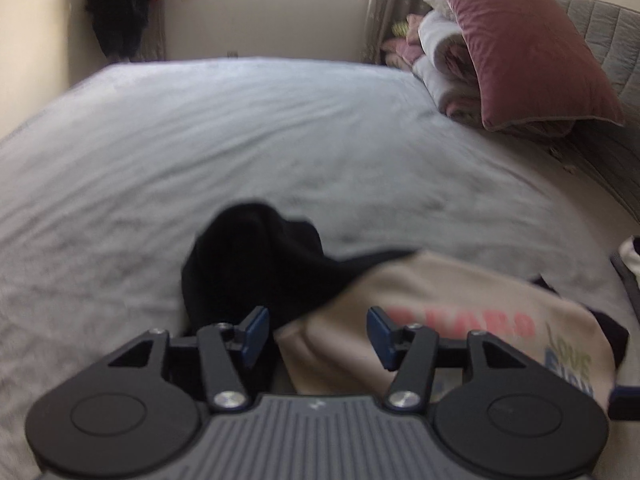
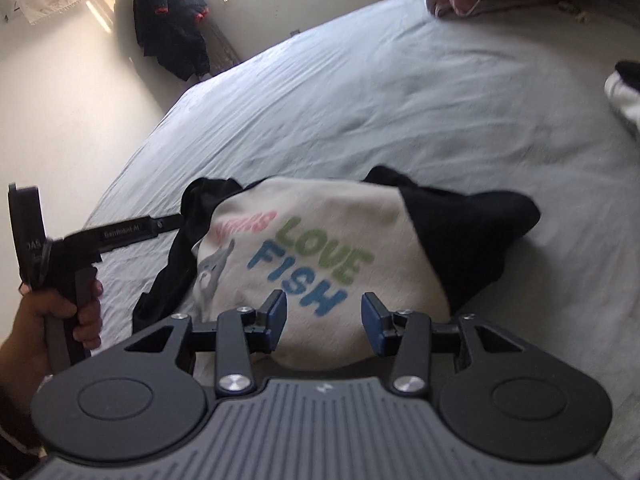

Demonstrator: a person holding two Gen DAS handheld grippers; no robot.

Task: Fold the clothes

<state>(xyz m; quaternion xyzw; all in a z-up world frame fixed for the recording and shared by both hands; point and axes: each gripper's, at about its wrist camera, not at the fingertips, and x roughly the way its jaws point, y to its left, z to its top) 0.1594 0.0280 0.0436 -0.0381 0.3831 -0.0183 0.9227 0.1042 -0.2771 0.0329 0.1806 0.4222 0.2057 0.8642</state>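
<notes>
- Left wrist view: my left gripper (image 1: 318, 338) hangs released, nothing between its fingers, over the shirt (image 1: 440, 320) on the bed (image 1: 240, 140); a black sleeve bunches loose.
- Right wrist view: my right gripper (image 2: 324, 322) is also released above the shirt (image 2: 320, 248). I judge it roughly folded, sleeves untidy, tidying left.

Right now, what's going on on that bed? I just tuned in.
A person is folding a cream and black sweatshirt printed "LOVE FISH" on a bed with a pale sheet. It lies bunched, black sleeves sticking out at the sides. The left gripper and right gripper both hover at its near edge with jaws apart, gripping nothing. The left hand holds its tool beside the shirt.
</notes>
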